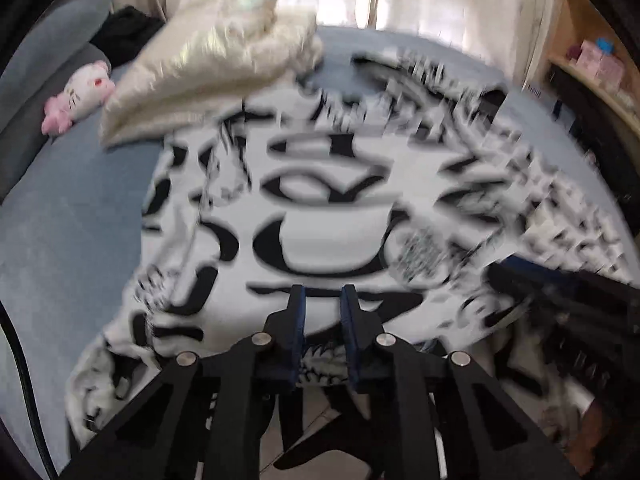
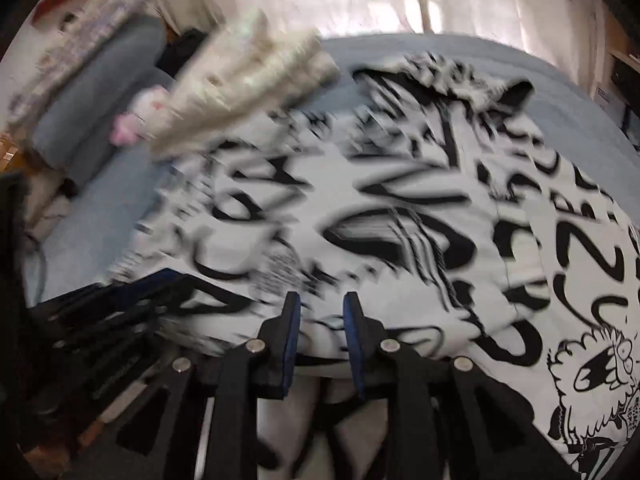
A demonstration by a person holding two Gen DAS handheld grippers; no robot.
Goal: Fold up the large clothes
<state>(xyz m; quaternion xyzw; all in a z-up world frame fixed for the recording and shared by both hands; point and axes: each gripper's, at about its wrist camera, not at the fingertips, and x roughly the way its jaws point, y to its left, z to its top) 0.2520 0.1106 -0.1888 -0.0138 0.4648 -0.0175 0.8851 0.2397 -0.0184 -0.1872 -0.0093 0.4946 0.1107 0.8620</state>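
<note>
The big black-and-white printed shirt [image 1: 320,208] is lying spread across the blue bed [image 1: 60,220], its near hem hanging over the edge at six o'clock, so the tongs can get at it from the bedside. The left tongs [image 1: 322,320] are standing narrowly parted over that hem; cloth is showing between the blue pads, but whether it is being pinched I cannot tell (both views are smeared). The right tongs [image 2: 322,328] are looking the same, slightly ajar above the hem, grip uncertain. A cream pillow [image 1: 208,60] is sitting at eleven o'clock, just overlapping the shirt's far corner, and a pink-and-white plush toy [image 1: 80,96] is resting at ten, well apart from the folding space. My guess: a hem lift is starting.
</note>
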